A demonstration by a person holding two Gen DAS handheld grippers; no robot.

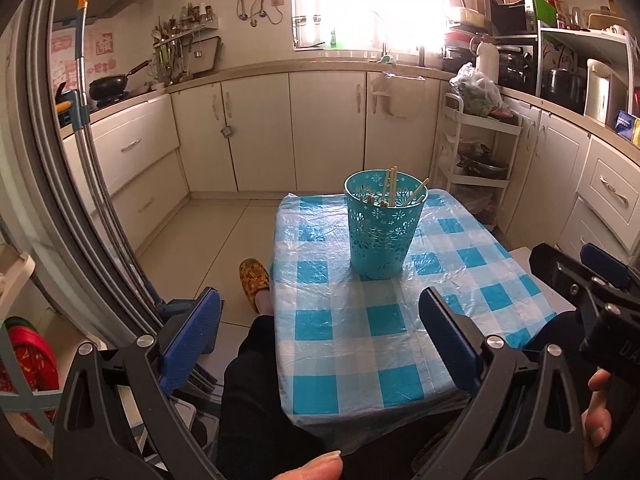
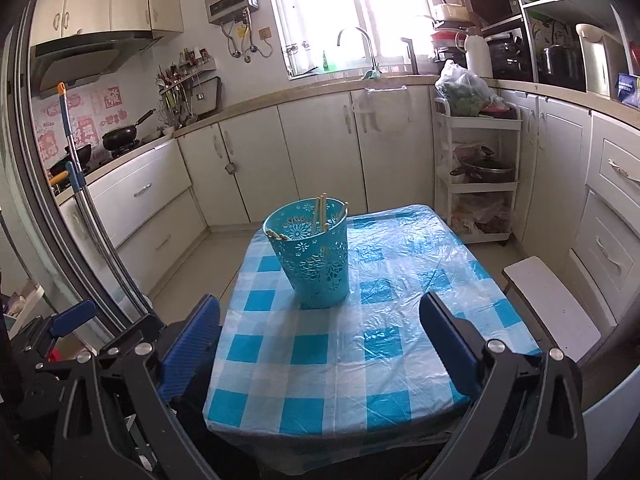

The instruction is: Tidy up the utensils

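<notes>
A teal perforated holder (image 1: 382, 226) stands upright on the small table with the blue-and-white checked cover (image 1: 344, 340). Several wooden chopsticks (image 1: 391, 188) stick out of it. In the right wrist view the holder (image 2: 314, 258) stands at the table's far left part, with chopsticks (image 2: 321, 210) inside. My left gripper (image 1: 320, 320) is open and empty, held near the table's front edge. My right gripper (image 2: 320, 320) is open and empty, also above the front edge. The right gripper's body shows at the right of the left wrist view (image 1: 588, 280).
White kitchen cabinets (image 1: 328, 128) run along the back and sides. A white trolley (image 2: 476, 184) with pots stands right of the table. A white stool (image 2: 548, 304) is at the right. A mop handle (image 1: 82, 80) leans at the left. My slippered foot (image 1: 254, 280) is left of the table.
</notes>
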